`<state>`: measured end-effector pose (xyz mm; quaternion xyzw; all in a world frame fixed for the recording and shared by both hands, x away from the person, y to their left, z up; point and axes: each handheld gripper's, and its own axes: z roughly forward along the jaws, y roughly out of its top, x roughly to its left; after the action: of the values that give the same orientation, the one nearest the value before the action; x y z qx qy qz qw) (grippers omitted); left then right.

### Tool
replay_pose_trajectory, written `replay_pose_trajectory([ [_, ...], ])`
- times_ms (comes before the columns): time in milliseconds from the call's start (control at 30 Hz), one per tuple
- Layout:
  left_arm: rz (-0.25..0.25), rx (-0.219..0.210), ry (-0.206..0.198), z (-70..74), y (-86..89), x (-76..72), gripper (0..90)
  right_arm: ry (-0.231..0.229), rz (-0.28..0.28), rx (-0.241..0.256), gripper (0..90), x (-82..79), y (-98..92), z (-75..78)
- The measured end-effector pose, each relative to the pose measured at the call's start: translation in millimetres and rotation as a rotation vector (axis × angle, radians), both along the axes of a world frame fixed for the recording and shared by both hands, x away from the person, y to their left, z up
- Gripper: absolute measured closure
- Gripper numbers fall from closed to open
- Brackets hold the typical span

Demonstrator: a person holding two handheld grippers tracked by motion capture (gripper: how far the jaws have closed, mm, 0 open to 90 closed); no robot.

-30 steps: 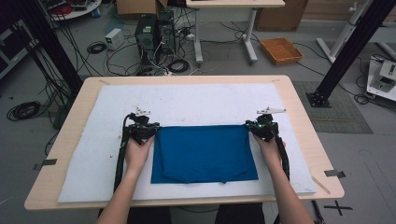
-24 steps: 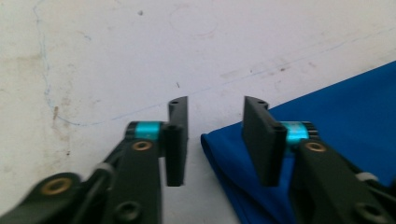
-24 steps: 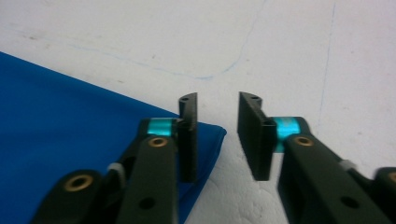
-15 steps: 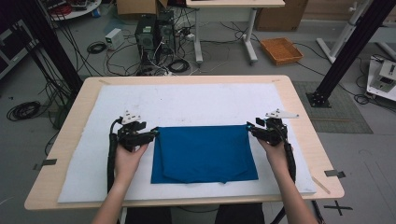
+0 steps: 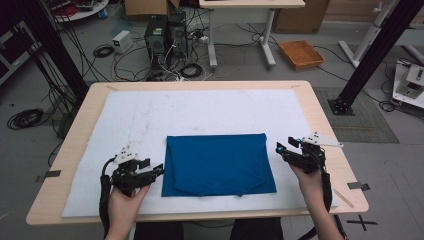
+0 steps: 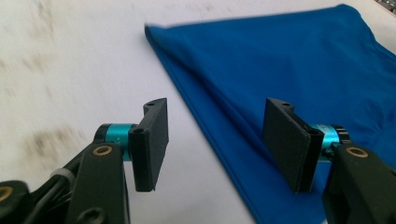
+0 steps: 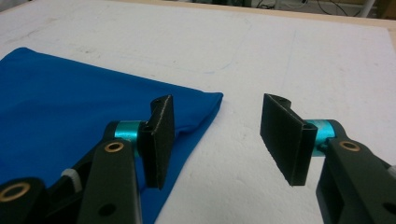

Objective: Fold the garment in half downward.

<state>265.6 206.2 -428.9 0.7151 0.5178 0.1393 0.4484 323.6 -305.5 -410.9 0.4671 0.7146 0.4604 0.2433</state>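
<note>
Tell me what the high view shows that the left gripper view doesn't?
High view: the person's hands, the right gripper open beside the cloth's right edge, the wooden table, and the floor behind with cables and an orange tray.

Left gripper view: a close look at the doubled edge of the cloth running between the open jaws.

Both: the blue cloth lying flat on the white mat, and the left gripper, open and holding nothing.

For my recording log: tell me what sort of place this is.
Probably a robotics lab or workshop. Black desktop computer towers stand on the floor amid tangled black cables, black metal rig posts flank the wooden table, and a person works a folded blue cloth there.
</note>
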Motion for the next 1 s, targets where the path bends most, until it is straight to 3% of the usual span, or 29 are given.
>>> replay_pose_trajectory([
  [133,0.000,-0.028,0.054,-11.9,1.4,-8.7,41.6,-0.002,-0.016,0.006,45.0,-1.7,-3.8,-0.7],
  [400,0.013,-0.036,0.030,-13.8,5.8,-14.7,41.7,-0.008,-0.014,0.000,45.0,-1.9,-4.1,-1.8],
  [467,0.014,-0.021,0.013,-12.9,5.4,-15.2,41.7,-0.006,-0.011,0.001,45.0,-2.4,-4.0,-2.6],
  [633,0.015,0.030,-0.078,-5.7,7.8,-15.3,41.7,-0.002,-0.013,0.005,44.7,-2.8,-6.6,-4.0],
  [733,0.028,0.133,-0.206,5.8,10.5,-16.1,41.7,-0.001,-0.022,0.015,44.5,-4.0,-9.2,-2.8],
  [833,0.057,0.218,-0.295,14.9,14.1,-13.7,41.8,-0.003,-0.032,0.025,44.3,-4.8,-12.7,-1.8],
  [900,0.077,0.219,-0.316,17.5,19.4,-12.6,41.7,0.000,-0.041,0.032,44.1,-5.7,-14.3,-1.0],
  [1000,0.089,0.215,-0.310,15.6,26.7,-12.5,41.6,-0.007,-0.043,0.030,44.0,-6.4,-16.3,-0.7],
])
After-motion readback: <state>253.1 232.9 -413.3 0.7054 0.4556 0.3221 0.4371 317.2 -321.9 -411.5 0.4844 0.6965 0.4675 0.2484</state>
